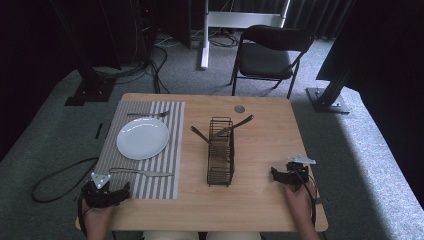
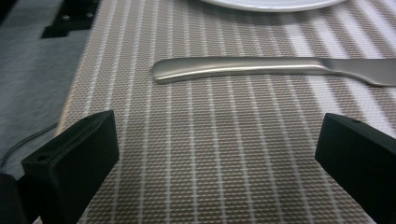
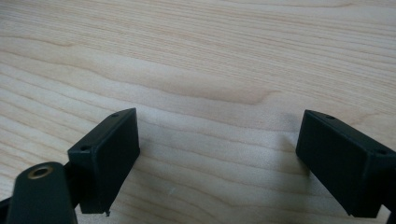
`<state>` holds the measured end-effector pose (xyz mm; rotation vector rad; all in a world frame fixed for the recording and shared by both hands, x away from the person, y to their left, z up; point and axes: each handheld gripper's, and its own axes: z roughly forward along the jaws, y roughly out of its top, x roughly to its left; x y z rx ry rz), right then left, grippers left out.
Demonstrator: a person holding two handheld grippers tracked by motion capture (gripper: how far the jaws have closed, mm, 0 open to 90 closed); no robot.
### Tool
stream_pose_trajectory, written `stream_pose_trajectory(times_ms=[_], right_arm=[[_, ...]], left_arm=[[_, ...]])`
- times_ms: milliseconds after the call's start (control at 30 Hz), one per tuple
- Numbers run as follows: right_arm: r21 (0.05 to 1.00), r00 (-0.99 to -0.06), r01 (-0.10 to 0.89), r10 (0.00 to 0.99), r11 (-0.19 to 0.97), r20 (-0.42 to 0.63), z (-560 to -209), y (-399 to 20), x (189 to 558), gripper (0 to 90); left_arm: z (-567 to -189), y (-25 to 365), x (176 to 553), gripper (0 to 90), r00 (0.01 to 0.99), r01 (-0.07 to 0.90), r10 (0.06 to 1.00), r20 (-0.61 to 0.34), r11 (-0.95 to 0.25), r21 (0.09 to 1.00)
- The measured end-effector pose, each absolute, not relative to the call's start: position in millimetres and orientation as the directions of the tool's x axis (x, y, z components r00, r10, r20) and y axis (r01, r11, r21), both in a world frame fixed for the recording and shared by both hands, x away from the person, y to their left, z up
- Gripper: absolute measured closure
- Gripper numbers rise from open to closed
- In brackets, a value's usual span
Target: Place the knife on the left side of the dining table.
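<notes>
Seen from the high view, a person's two hands enter from the bottom edge, each holding a black gripper low over a wooden table [image 1: 260,200]. At the near left corner, the left hand [image 1: 97,216] holds the left gripper [image 1: 121,191] over the front edge of a striped placemat [image 1: 155,180], its grey three-cornered plate uppermost. At the near right, the right hand [image 1: 299,201] holds the right gripper [image 1: 275,172] over bare wood, pointing inward toward a black wire caddy [image 1: 220,152] that stands at the table's centre with utensils leaning in its far end. A white plate [image 1: 143,138] lies on the placemat, with a fork [image 1: 148,114] beyond it and a knife [image 1: 142,172] on its near side. A small round grey disc [image 1: 239,109] lies near the table's far edge, and a black folding chair [image 1: 270,55] stands on the carpet beyond. Close detail comes from the left gripper view: the left gripper [image 2: 217,154] has its jaws spread wide with nothing between them, the placemat's [image 2: 210,163] weave lies beneath, the knife [image 2: 261,67] lies crosswise just ahead, and the plate's [image 2: 275,3] rim meets the top edge. Likewise, the right gripper view shows the right gripper [image 3: 217,156] released, jaws wide apart above the table's [image 3: 210,56] pale wood grain.
</notes>
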<state>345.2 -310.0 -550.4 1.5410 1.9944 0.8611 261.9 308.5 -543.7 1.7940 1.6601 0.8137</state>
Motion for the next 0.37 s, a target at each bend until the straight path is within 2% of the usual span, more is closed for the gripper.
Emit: stream_pose_trajectory(times_ms=[367], right_arm=[[0.723,-0.255,0.669,0.967,0.170,0.009,-550.4,-310.1,345.3,12.5]], left_arm=[[-544.8,306.7,265.4,0.0,0.049,0.685,0.996,0.071,-0.085,0.724]])
